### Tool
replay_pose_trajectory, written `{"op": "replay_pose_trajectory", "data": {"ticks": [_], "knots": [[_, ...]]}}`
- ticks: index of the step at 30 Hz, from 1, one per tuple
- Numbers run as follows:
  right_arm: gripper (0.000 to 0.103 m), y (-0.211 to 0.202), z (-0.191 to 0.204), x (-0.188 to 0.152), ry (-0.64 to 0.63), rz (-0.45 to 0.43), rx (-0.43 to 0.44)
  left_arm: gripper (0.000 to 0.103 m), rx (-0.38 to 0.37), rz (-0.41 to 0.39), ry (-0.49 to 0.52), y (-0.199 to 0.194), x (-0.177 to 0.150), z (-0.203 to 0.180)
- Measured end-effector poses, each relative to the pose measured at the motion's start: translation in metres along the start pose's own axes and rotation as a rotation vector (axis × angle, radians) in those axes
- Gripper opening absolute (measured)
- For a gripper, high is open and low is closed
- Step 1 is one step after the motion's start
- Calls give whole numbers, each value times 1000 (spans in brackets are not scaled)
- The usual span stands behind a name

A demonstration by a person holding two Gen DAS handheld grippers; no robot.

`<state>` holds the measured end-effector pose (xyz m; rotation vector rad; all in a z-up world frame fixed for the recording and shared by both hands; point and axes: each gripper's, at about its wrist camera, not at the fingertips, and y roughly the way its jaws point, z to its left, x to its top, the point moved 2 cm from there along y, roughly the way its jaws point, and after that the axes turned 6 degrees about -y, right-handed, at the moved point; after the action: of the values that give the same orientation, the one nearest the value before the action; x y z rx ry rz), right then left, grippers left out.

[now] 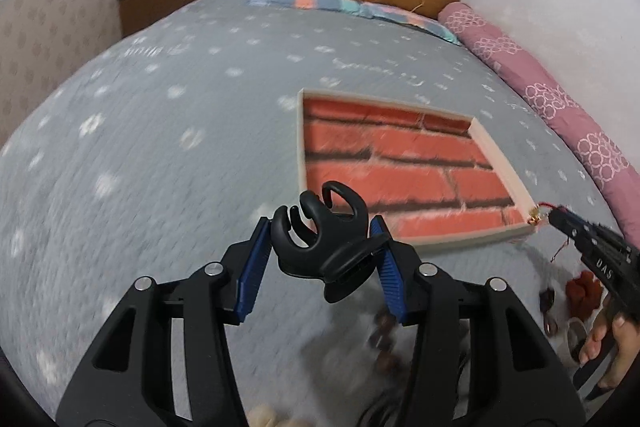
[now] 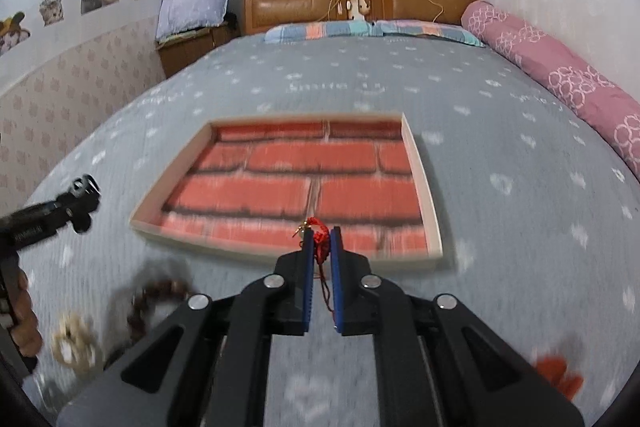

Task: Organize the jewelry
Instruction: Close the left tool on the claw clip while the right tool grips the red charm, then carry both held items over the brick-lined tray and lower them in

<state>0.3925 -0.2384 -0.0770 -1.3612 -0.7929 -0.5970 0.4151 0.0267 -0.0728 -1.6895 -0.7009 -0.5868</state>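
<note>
Hair claw [image 1: 320, 239] in left hand-held gripper [image 1: 322, 259]

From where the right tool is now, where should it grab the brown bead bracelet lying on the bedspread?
Take the brown bead bracelet across one side of its loop, coming down from above. It lies flat on the grey bedspread, so only the strand's thickness fits between the fingers. The picture is blurred, so the best spot is uncertain.

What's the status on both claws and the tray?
Left claw gripping black plastic hair clip. Right claw shut on red cord charm. Brick-patterned shallow tray empty, unobstructed.
</note>
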Motion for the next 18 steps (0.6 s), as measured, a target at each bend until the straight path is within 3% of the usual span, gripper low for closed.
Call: {"op": "replay_pose_trajectory", "data": {"ticks": [7, 13, 18], "knots": [[8, 50, -16, 59, 35, -50, -4, 49, -9, -77, 62, 37, 55, -49], [8, 99, -31, 80, 79, -62, -44, 49, -56, -90, 69, 67, 80, -71], [8, 122, -35, 95, 76, -66, -92, 49, -44, -30, 50, 102, 90, -78]]}}
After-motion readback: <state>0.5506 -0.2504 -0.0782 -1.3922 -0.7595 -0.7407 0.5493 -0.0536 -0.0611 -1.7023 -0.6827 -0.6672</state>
